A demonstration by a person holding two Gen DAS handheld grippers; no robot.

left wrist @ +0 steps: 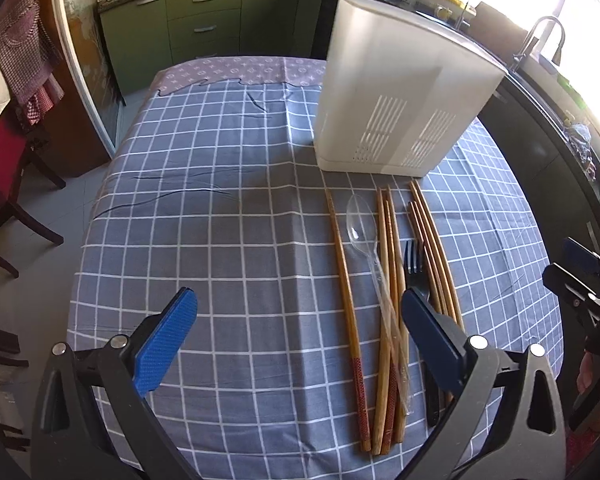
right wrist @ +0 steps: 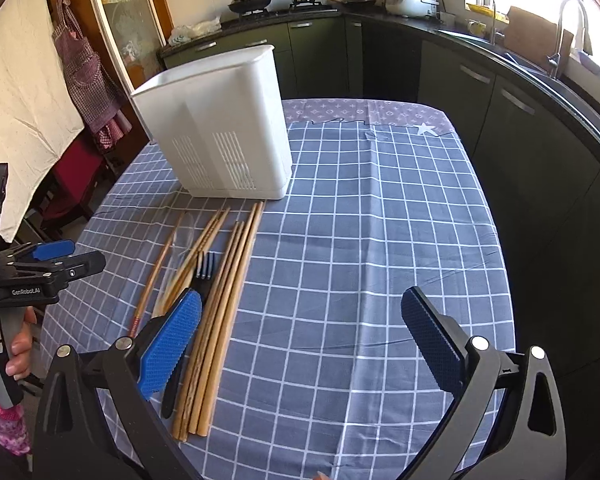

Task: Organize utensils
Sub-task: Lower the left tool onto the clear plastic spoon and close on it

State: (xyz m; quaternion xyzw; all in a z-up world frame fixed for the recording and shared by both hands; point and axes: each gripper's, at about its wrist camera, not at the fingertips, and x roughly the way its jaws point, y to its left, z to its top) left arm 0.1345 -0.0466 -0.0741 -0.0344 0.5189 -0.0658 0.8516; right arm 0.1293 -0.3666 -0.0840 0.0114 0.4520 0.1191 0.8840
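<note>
A white slotted utensil holder [left wrist: 396, 92] stands upright on the checked tablecloth; it also shows in the right wrist view [right wrist: 220, 128]. In front of it lie several wooden chopsticks [left wrist: 346, 280], a clear plastic spoon [left wrist: 364, 228] and a black plastic fork [left wrist: 414, 264]. The right wrist view shows the chopsticks [right wrist: 224, 308] and the fork [right wrist: 204, 270] too. My left gripper [left wrist: 300, 308] is open and empty, left of the utensils. My right gripper [right wrist: 300, 308] is open and empty, right of the utensils, with its left finger [right wrist: 172, 344] over them.
The table wears a blue checked cloth [left wrist: 220, 240]. Dark wooden chairs [left wrist: 4, 184] stand to the table's left. Green kitchen cabinets [left wrist: 204, 28] run along the back, and a counter with a sink and tap [right wrist: 560, 40] runs along the right.
</note>
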